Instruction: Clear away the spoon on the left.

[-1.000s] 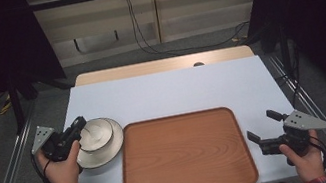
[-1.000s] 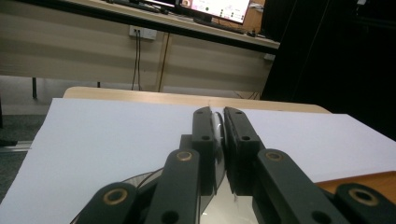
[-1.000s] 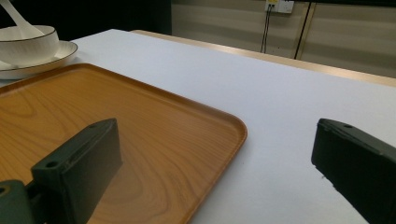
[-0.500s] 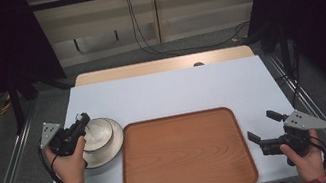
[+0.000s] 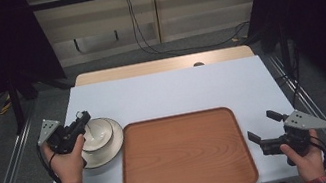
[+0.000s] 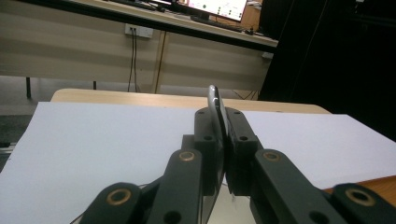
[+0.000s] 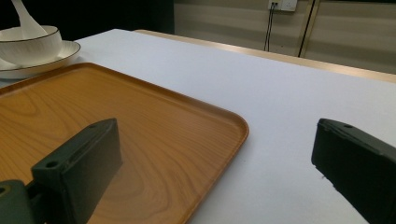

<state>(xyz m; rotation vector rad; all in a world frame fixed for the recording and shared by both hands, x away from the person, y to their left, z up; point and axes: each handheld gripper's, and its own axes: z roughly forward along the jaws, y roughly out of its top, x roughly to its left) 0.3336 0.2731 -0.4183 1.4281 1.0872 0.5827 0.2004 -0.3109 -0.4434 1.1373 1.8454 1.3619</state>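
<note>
Spoon (image 6: pixel 215 105): white, handle pinched between the jaws of the left gripper (image 5: pixel 82 122), standing in a white bowl (image 5: pixel 98 133) on a plate (image 5: pixel 110 149) at 9 o'clock of the wooden tray (image 5: pixel 184 153). Right gripper (image 5: pixel 262 128): jaws spread, holding nothing, above the white table (image 5: pixel 176 91) at 3 o'clock of the tray.

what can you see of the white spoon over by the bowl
The spoon is glossy white, ceramic by its look, with a curved handle rising up out of the white bowl, which sits on a white plate left of the wooden tray. The left gripper is shut on the handle, seen edge-on as a thin pale strip between the black jaws. Its scoop end is hidden inside the bowl.
</note>
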